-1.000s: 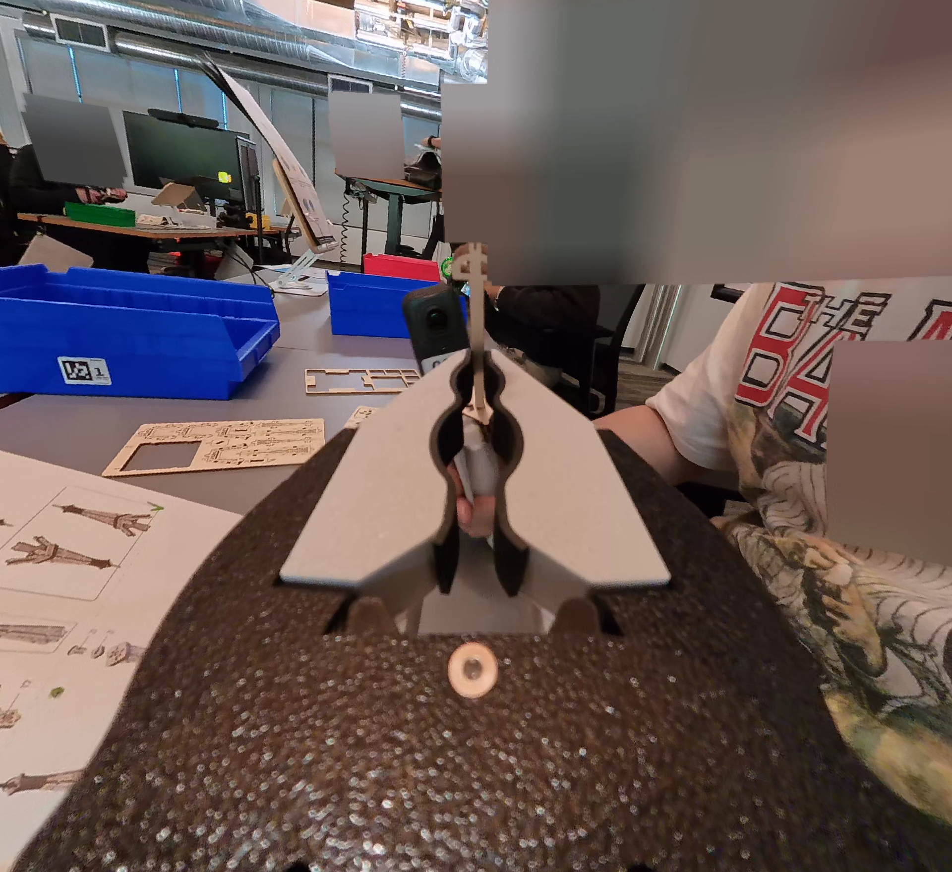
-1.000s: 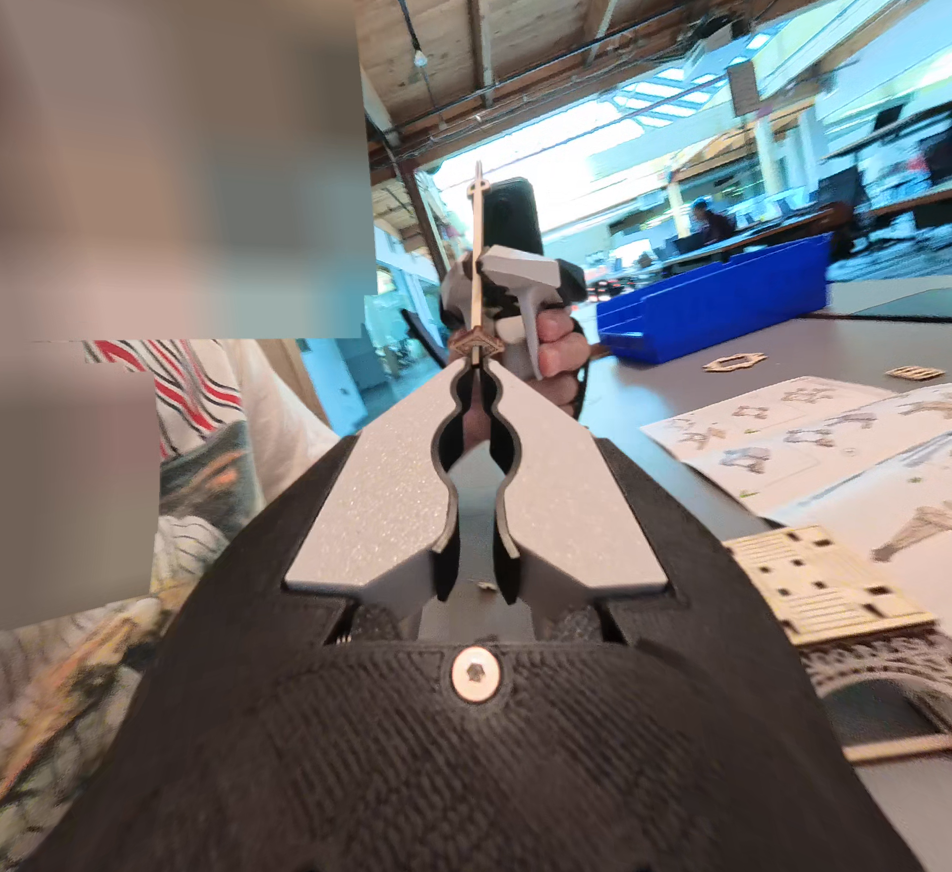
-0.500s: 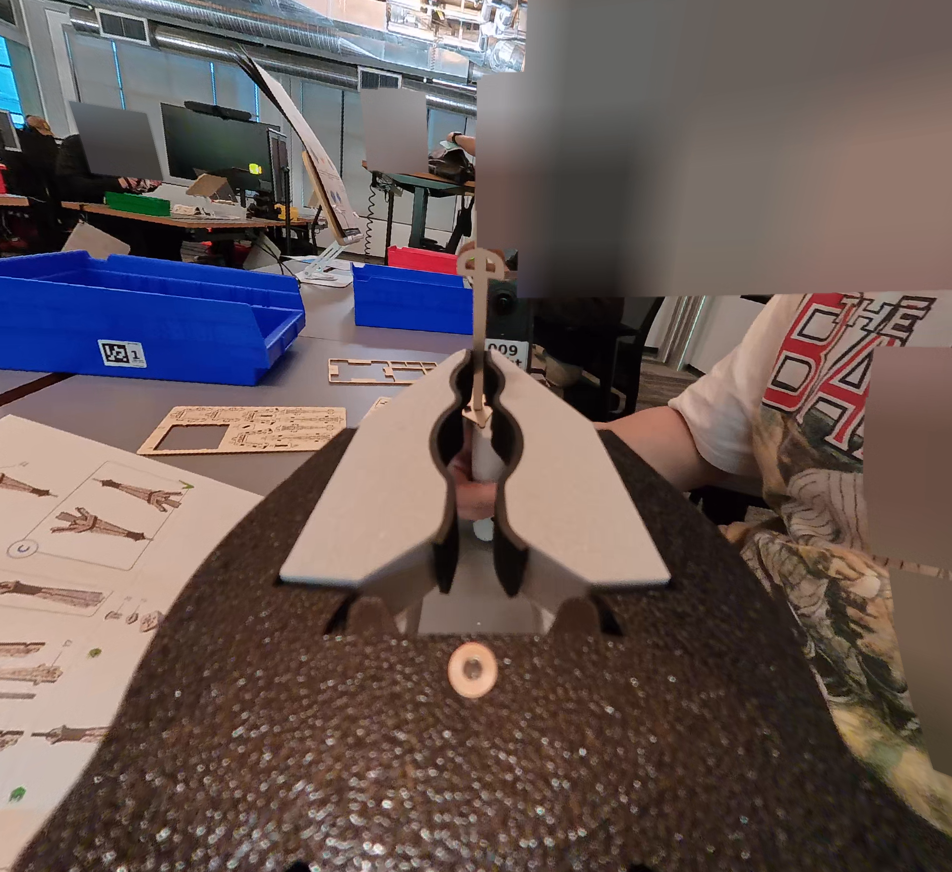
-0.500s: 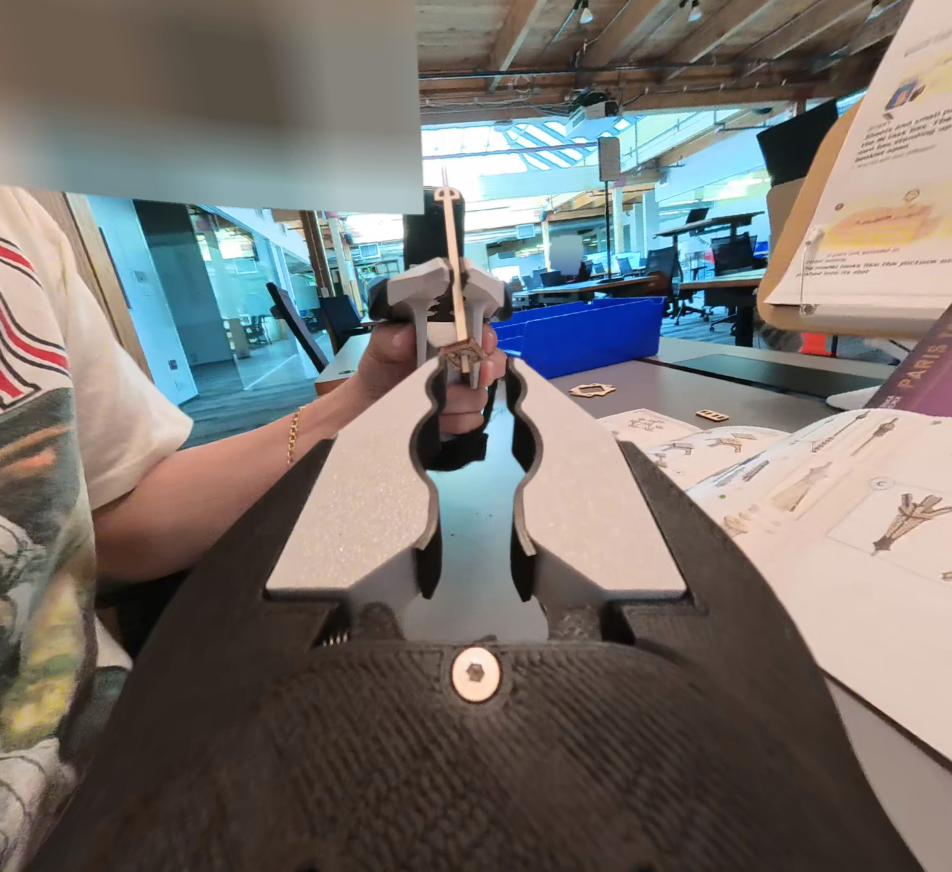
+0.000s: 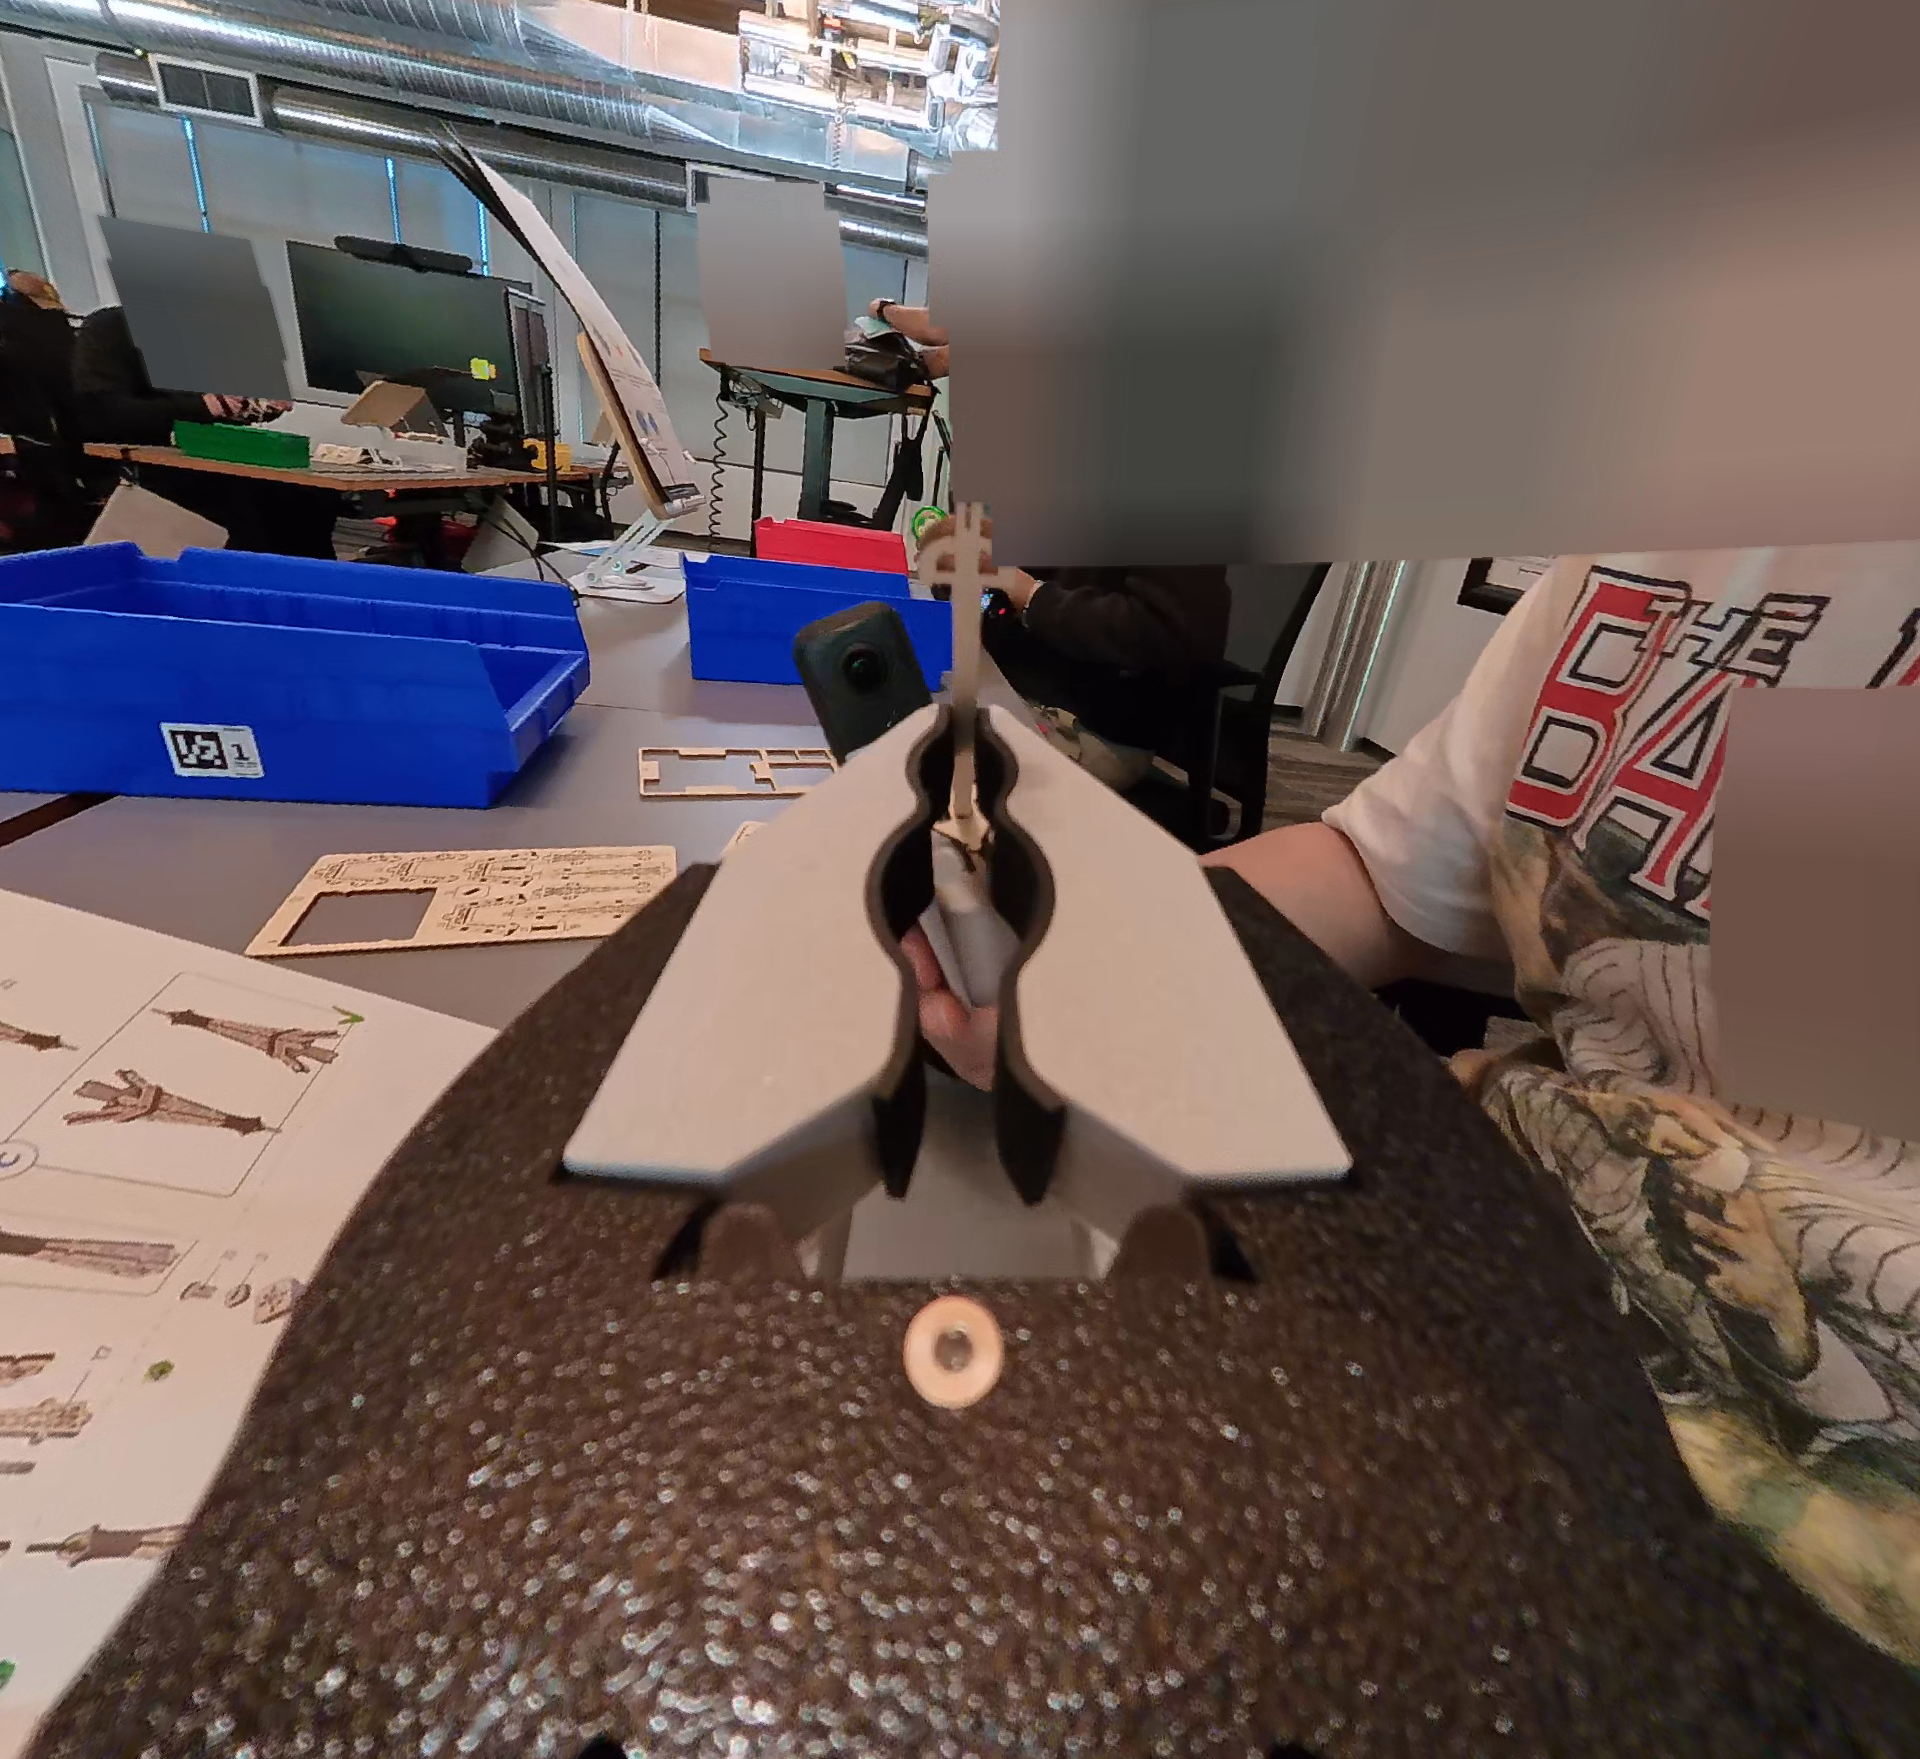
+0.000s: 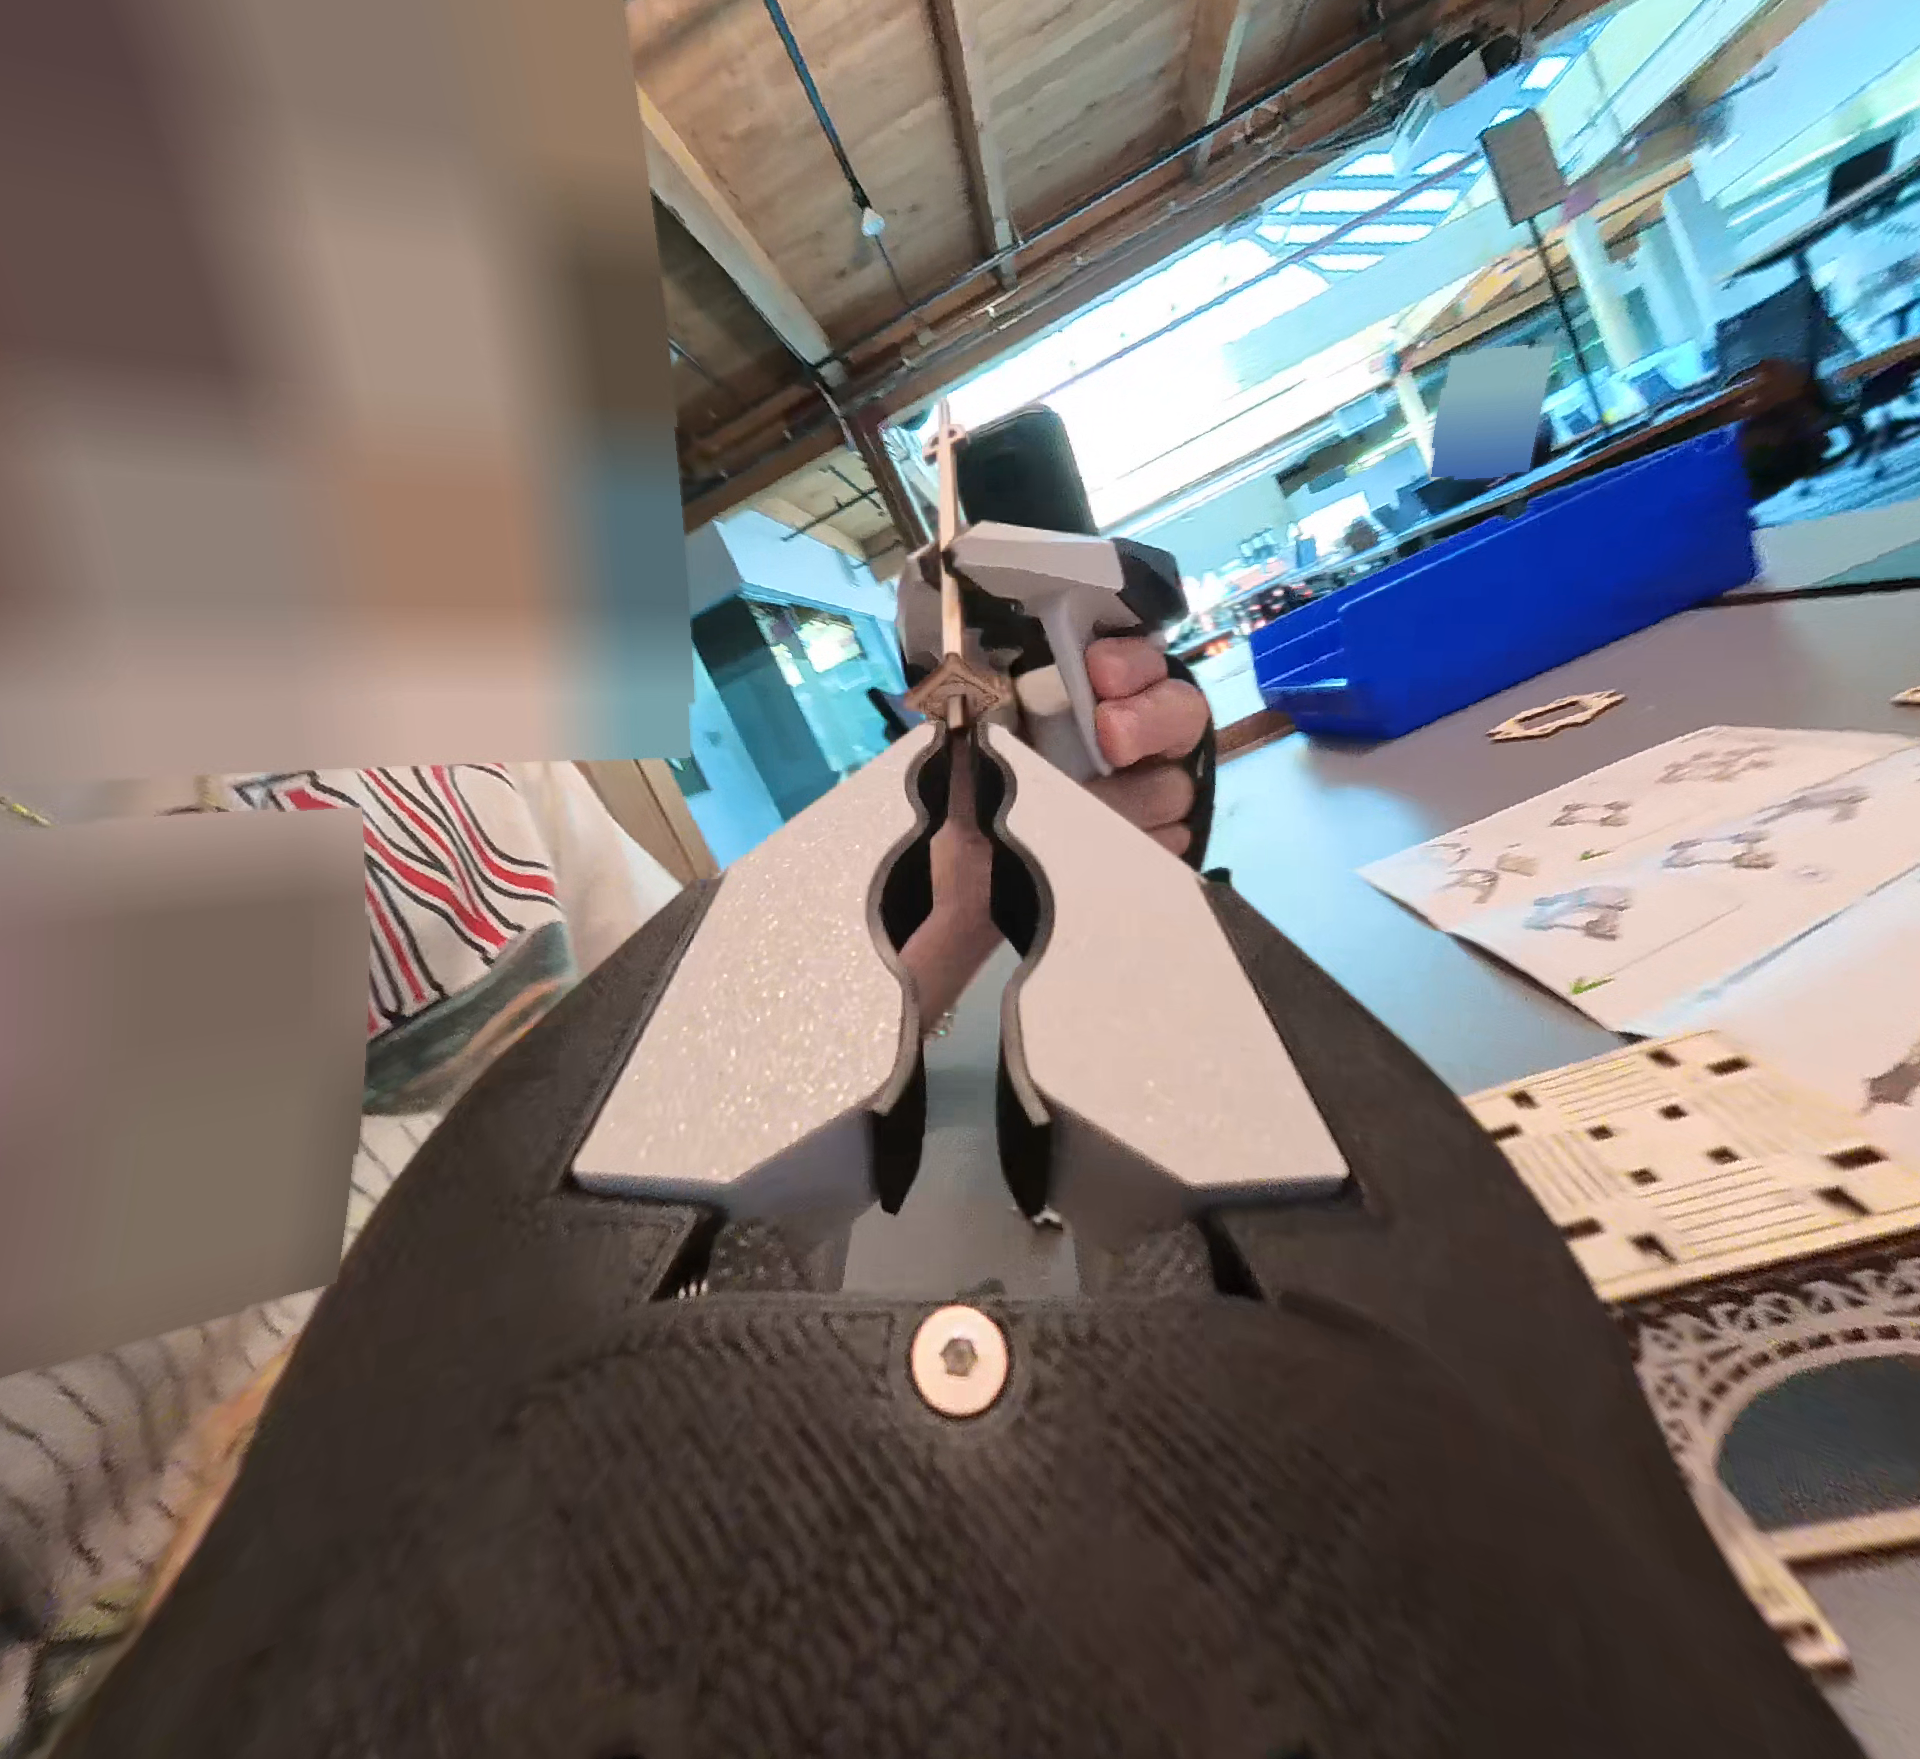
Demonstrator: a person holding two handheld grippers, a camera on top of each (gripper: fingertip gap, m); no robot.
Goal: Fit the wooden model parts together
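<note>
My left gripper [image 5: 964,741] is shut on a thin wooden spire [image 5: 968,639], which stands upright out of its fingertips. In the right wrist view, my right gripper [image 6: 961,748] is shut on the lower end of the same spire [image 6: 948,556], just under a small diamond-shaped wooden collar [image 6: 954,693] on it. The left gripper [image 6: 940,582] grips the spire higher up, held in a hand [image 6: 1143,733]. Both grippers are raised above the table. One of the right gripper's grey fingers [image 5: 966,930] shows through the left jaws.
A grey table [image 5: 582,805] bears blue bins [image 5: 281,670], punched wooden sheets [image 5: 488,888] and a printed instruction sheet [image 5: 156,1138]. In the right wrist view a slotted wooden panel [image 6: 1704,1179] and lacy wooden parts [image 6: 1787,1377] lie at the right. A person's torso [image 5: 1662,982] is close. Only a small space, under 4 cm, lies between the two pairs of fingers.
Half a second ago my right gripper was open and swung away from the spire. Now it is shut on the spire's lower end again. My left gripper has kept its hold.
</note>
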